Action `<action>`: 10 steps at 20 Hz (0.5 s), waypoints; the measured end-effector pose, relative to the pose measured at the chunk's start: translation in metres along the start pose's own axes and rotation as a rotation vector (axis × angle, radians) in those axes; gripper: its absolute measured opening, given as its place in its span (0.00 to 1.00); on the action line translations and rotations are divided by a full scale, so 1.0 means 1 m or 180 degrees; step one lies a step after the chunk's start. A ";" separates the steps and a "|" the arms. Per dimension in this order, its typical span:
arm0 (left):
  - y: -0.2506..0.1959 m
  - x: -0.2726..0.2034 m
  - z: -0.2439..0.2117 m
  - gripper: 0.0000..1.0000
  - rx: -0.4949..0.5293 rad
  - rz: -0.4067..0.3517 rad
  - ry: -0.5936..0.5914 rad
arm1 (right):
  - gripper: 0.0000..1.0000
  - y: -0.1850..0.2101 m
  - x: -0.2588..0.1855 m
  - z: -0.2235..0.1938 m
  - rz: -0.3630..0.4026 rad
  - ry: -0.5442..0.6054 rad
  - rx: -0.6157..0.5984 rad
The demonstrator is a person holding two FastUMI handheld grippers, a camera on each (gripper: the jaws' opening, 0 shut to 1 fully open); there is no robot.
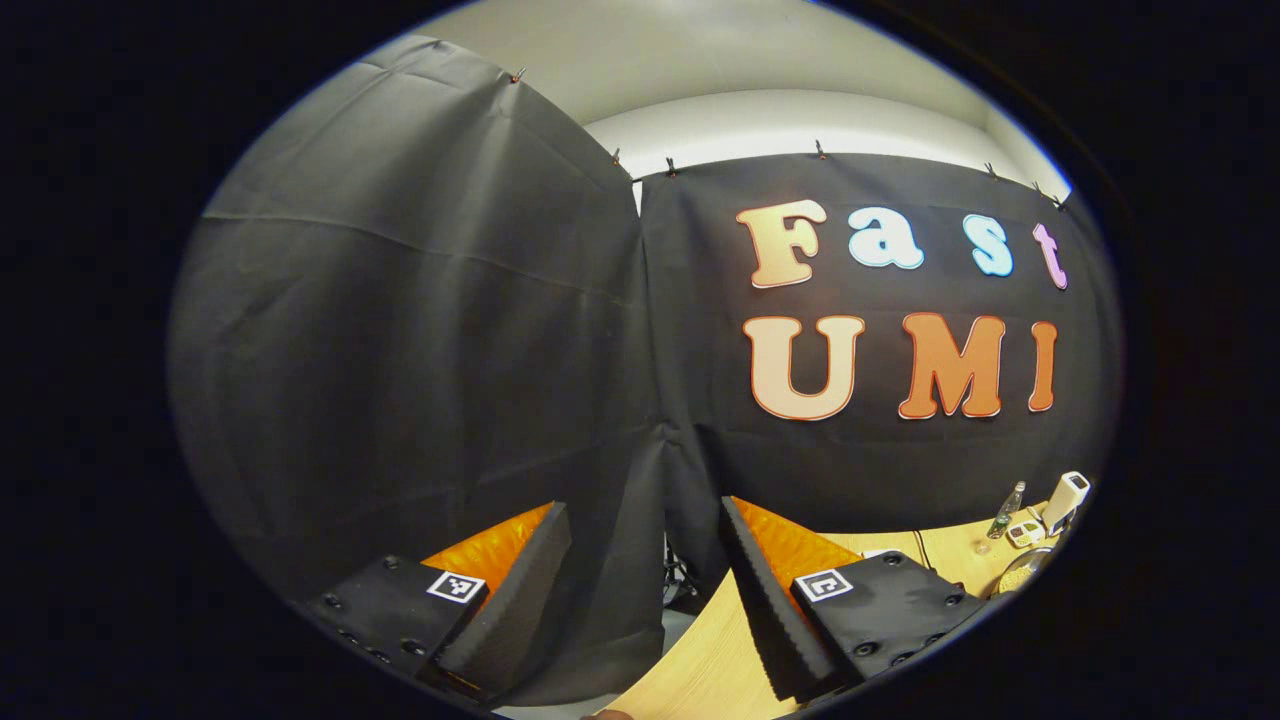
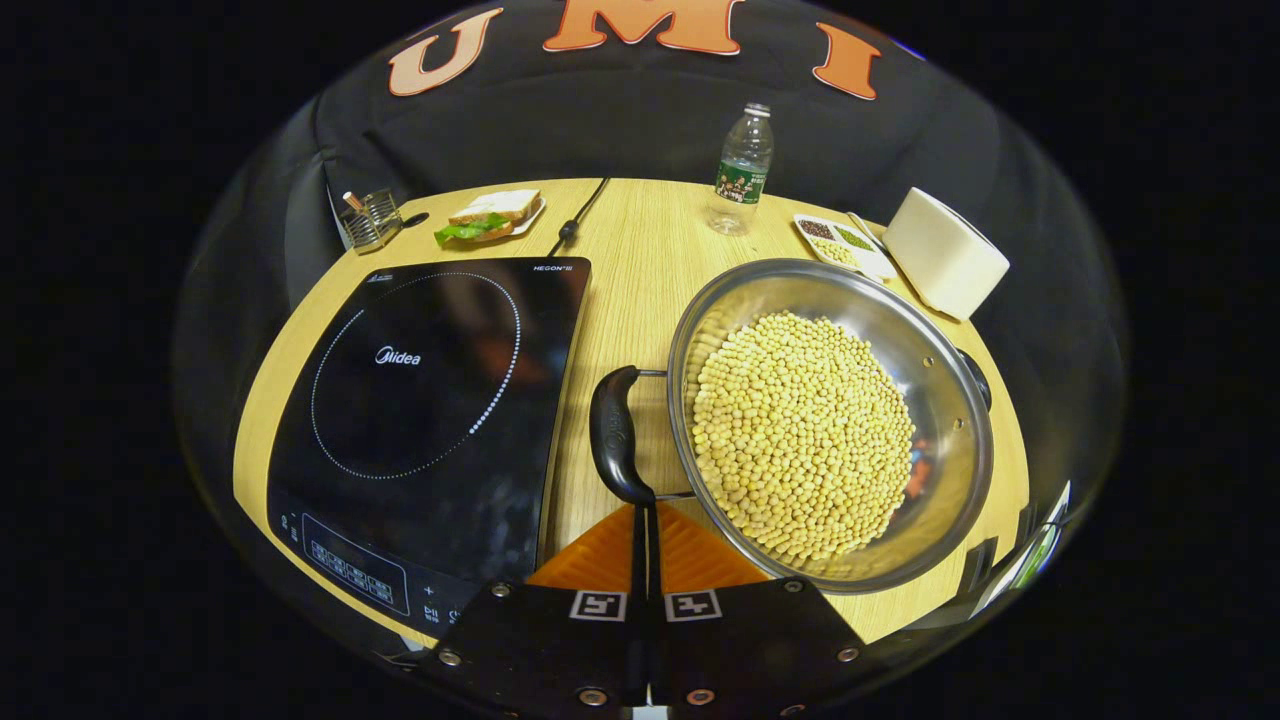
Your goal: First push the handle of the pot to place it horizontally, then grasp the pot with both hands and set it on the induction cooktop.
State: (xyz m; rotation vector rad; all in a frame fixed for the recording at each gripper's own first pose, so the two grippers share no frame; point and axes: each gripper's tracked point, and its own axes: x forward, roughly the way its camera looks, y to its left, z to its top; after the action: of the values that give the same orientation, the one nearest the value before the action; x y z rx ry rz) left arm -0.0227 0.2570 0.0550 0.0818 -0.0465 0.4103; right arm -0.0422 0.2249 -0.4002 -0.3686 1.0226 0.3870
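Right gripper view: one round wooden table [image 2: 640, 260] bearing one induction cooktop [image 2: 420, 420] on the left and one steel pot [image 2: 940, 400] on the right, the two lying side by side with a strip of bare wood between them. The pot holds a heap of yellow beans [image 2: 800, 435]. It has two handles: one black handle [image 2: 615, 435] on its left side, facing the cooktop, and a second, small handle [image 2: 978, 378] at the opposite rim. The cooktop glass bears a dotted ring, the word "Midea" at its centre, and small lettering at the upper right corner too fine to read.

The right gripper [image 2: 645, 520] has its fingers closed together, nothing between them, tips just at the near end of the black handle; contact cannot be judged.

Along the far edge stand one plastic bottle [image 2: 745, 165], one sandwich [image 2: 490, 215] on a plate, one small wire holder [image 2: 370, 220], one divided dish [image 2: 840, 240] and one white box [image 2: 945, 265]. One black cable [image 2: 580, 215] runs back from the cooktop.

Left gripper view: the left gripper [image 1: 645, 590] is wide open and empty, held above the table's edge and facing the booth wall.
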 end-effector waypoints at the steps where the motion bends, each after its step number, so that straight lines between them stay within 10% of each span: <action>1: 0.001 -0.001 0.000 0.97 -0.0003 0.0000 0.0003 | 0.00 0.000 0.001 0.002 -0.0002 -0.0003 -0.0008; 10: 0.008 0.000 -0.006 0.97 -0.0015 0.0029 0.0032 | 0.00 0.006 0.008 0.011 0.0012 -0.0017 0.0004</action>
State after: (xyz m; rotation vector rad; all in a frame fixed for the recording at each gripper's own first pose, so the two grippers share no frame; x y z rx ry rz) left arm -0.0255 0.2648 0.0501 0.0748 -0.0381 0.4198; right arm -0.0331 0.2367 -0.4026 -0.3643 1.0185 0.3906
